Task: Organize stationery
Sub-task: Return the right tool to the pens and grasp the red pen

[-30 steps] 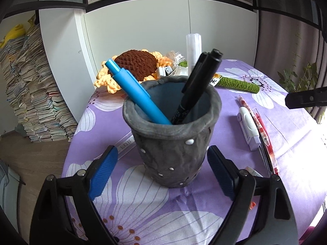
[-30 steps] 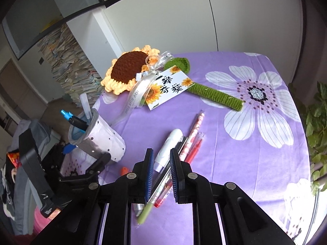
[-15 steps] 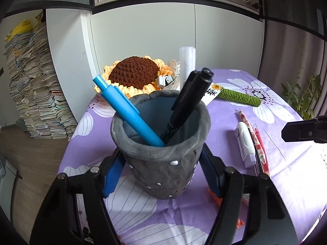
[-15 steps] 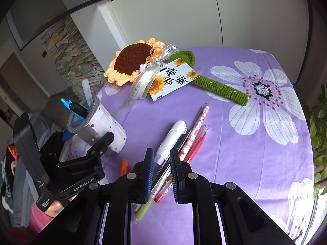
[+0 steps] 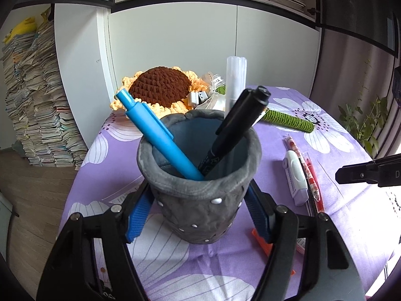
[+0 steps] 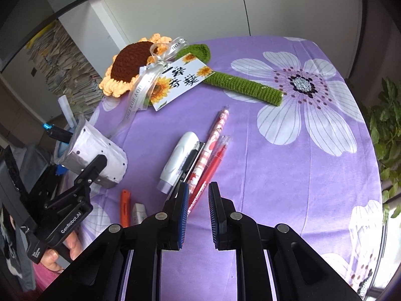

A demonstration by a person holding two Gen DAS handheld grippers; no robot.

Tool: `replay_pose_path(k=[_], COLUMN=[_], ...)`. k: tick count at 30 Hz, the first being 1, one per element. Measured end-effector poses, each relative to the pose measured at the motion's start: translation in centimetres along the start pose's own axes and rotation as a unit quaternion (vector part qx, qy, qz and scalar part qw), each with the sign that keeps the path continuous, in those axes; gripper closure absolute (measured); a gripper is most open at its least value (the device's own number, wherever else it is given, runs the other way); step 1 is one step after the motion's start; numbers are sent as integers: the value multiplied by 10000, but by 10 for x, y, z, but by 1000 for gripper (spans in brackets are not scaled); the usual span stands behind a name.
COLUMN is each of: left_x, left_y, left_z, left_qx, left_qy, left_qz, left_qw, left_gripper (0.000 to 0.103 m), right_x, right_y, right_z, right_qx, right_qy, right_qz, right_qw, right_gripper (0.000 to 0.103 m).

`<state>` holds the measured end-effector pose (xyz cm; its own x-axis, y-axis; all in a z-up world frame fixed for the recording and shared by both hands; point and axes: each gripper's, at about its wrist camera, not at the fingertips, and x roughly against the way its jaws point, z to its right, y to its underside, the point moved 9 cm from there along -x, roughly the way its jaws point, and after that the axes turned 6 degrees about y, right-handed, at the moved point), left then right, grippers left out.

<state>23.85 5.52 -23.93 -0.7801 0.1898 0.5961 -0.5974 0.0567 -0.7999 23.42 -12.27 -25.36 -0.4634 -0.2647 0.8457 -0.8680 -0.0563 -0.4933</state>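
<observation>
The left gripper is clamped on the dark grey dimpled pen cup, blue pads pressed against both sides; a second ago they were spread wide around it. A bright blue pen, a black marker and a frosted clear tube are held in the cup. The right gripper is nearly shut on nothing, a bit lower than before, just above loose pens and a white correction-tape dispenser on the purple flowered tablecloth. Farther back, a crocheted sunflower is lying.
</observation>
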Motion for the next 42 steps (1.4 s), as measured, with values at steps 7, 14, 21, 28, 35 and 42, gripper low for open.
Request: replay_pose_path(k=[7,14,21,28,35,42], left_x=[0,0,-1,-1,-1,-1], left_y=[1,1,1,1,1,1], left_z=[1,1,0,0,0,0], left_qx=[-10,-9,-20,-21,-21,-23], left_qy=[7,4,-12,-12,-11,-14], left_qz=[-12,-17,-25,-25,-24,-26], left_qw=[10000,10000,10000,10000,10000,10000], left_gripper=[34,34,34,34,34,34], right_x=[-11,-16,-19,-30,-29,-20], right_y=[4,7,20,32,30,35], right_z=[2,-9,-19,-27,-14,17], right_qx=[-68,77,429,592,711,819], right_qy=[107,116,246,311,739,1255], right_qz=[-236,-329,-562,-805,-742,-822], right_qw=[9996,9994,9972,9945,9920,9853], right_gripper=[88,88,88,88,88,88])
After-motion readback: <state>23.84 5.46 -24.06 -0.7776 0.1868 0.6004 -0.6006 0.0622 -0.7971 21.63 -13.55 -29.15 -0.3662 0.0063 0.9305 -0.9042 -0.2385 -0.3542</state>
